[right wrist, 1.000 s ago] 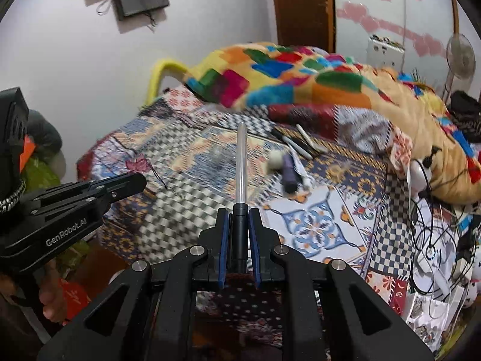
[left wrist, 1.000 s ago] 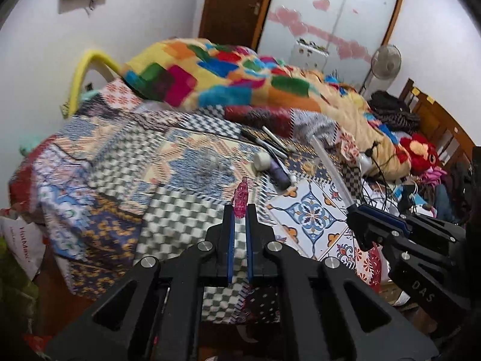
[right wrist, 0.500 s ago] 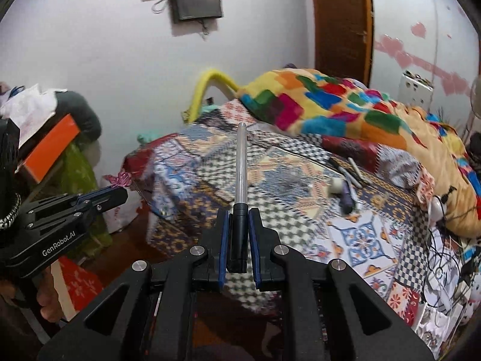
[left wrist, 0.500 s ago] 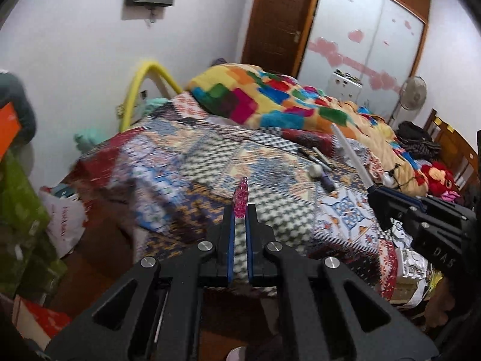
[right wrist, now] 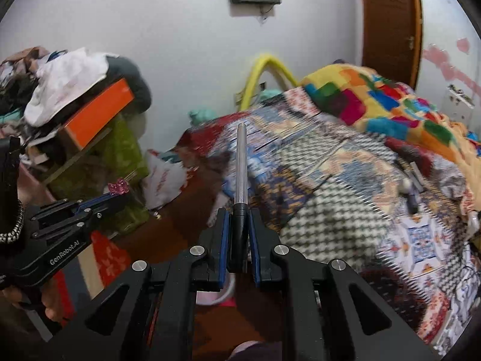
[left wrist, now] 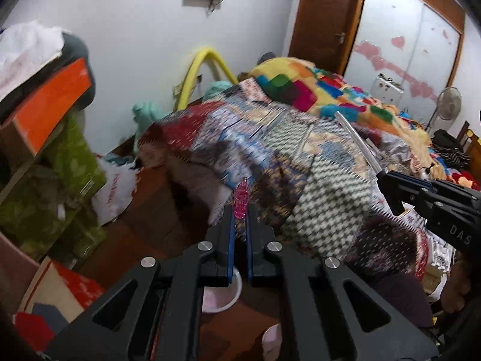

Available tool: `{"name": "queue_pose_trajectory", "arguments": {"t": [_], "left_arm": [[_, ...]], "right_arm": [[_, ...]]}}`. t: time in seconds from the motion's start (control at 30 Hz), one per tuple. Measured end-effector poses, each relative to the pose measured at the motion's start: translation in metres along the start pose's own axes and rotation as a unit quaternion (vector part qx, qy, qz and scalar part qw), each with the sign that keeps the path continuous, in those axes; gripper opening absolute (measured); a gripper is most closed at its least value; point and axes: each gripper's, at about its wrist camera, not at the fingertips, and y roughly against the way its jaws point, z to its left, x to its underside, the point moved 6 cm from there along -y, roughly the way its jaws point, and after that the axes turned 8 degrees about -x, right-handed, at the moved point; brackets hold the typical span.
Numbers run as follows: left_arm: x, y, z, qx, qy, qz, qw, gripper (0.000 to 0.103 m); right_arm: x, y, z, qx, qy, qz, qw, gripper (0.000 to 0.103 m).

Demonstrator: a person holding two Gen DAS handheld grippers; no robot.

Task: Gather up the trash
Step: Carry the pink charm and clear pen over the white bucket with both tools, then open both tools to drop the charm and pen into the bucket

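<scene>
Both views have swung off the bed (left wrist: 315,162) toward the floor clutter left of it, so the gathered pieces look bound for disposal. The left hand-held gripper (left wrist: 239,219) is clamped on a small pink wrapper (left wrist: 241,198) poking past its tips. The right hand-held gripper (right wrist: 239,225) pinches a clear tube (right wrist: 242,162) by its black end, pointing straight ahead.

left gripper (left wrist: 239,210): jaws clamped, tilted downward | right gripper (right wrist: 240,219): jaws clamped, tilted downward
</scene>
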Motion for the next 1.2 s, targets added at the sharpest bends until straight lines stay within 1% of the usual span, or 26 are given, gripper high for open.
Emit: {"name": "queue_pose_trajectory", "arguments": {"t": [0.07,0.2,0.33,0.43,0.5,0.53,0.63,0.7,0.87,0.97,1.07,1.17,1.2], "left_arm": [[0.009,-0.006,0.011,-0.007,0.0,0.011,0.9999,0.005],[0.032,-0.025,0.033,-0.014,0.006,0.047,0.9988,0.005],[0.053,-0.049,0.047,-0.022,0.009,0.083,0.9963,0.005],[0.072,-0.071,0.053,-0.026,0.004,0.115,0.993,0.005],[0.082,-0.082,0.054,-0.028,0.003,0.133,0.9907,0.005],[0.088,-0.09,0.056,-0.027,0.005,0.145,0.9891,0.005],[0.1,-0.109,0.061,-0.023,0.017,0.171,0.9848,0.005],[0.109,-0.121,0.065,-0.023,0.023,0.187,0.9819,0.005],[0.122,-0.14,0.068,-0.021,0.035,0.216,0.9756,0.005],[0.124,-0.151,0.072,-0.012,0.049,0.228,0.9723,0.005],[0.123,-0.161,0.071,-0.002,0.056,0.239,0.9694,0.005],[0.123,-0.171,0.07,0.0,0.055,0.251,0.9664,0.007],[0.123,-0.173,0.07,-0.003,0.053,0.253,0.9659,0.014]], "right_arm": [[0.006,-0.015,0.01,-0.011,0.006,0.018,1.0,0.012],[0.019,-0.037,0.03,-0.022,0.021,0.052,0.998,0.012],[0.038,-0.066,0.041,-0.038,0.028,0.099,0.994,0.012],[0.053,-0.09,0.047,-0.048,0.034,0.137,0.989,0.012],[0.061,-0.105,0.05,-0.051,0.036,0.16,0.985,0.01],[0.068,-0.116,0.051,-0.057,0.037,0.177,0.982,0.01],[0.079,-0.138,0.052,-0.058,0.037,0.204,0.976,0.01],[0.085,-0.153,0.052,-0.054,0.04,0.218,0.974,0.01],[0.092,-0.19,0.052,-0.06,0.036,0.25,0.966,0.01],[0.089,-0.204,0.052,-0.07,0.027,0.258,0.963,0.01],[0.084,-0.217,0.052,-0.094,0.007,0.273,0.957,0.01],[0.084,-0.227,0.048,-0.106,-0.009,0.291,0.951,0.017],[0.085,-0.229,0.047,-0.102,-0.008,0.293,0.951,0.023]]}}
